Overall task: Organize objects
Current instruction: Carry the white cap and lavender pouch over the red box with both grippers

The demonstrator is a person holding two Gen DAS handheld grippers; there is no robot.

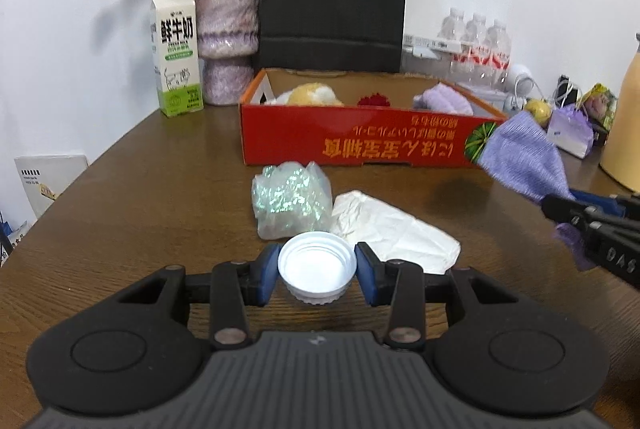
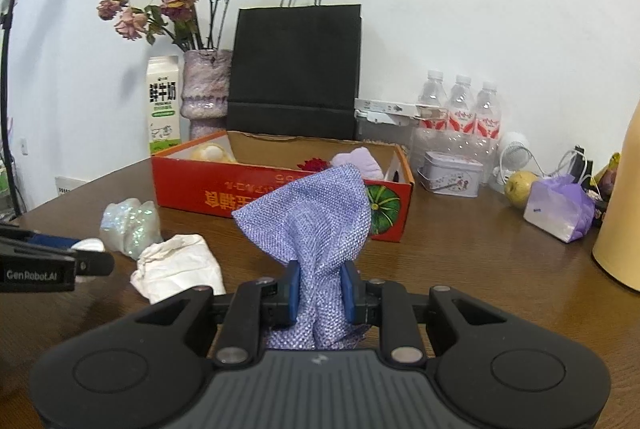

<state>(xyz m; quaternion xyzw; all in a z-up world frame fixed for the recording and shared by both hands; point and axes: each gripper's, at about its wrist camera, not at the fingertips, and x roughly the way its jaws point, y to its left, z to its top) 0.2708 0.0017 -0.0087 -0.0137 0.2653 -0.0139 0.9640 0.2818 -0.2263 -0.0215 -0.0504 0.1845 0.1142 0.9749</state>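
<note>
A white bottle cap [image 1: 316, 271], hollow side up, sits between the blue pads of my left gripper [image 1: 317, 275], which is shut on it just above the brown table. My right gripper [image 2: 319, 293] is shut on a purple mesh cloth [image 2: 312, 221] that stands up in front of the red cardboard box [image 2: 256, 195]. The same cloth [image 1: 520, 153] and the right gripper show at the right edge of the left wrist view. In front of the red box [image 1: 360, 145] lie a shiny crumpled plastic bag [image 1: 290, 199] and a crumpled white paper [image 1: 392, 229].
The red box holds a yellow-white plush [image 1: 310, 94], a red item and a lilac cloth. Behind it stand a black paper bag [image 1: 332, 9], a vase of dried roses [image 1: 228, 29] and a milk carton [image 1: 174, 53]. Water bottles [image 2: 460, 109], a tin [image 2: 452, 173] and a pear sit right.
</note>
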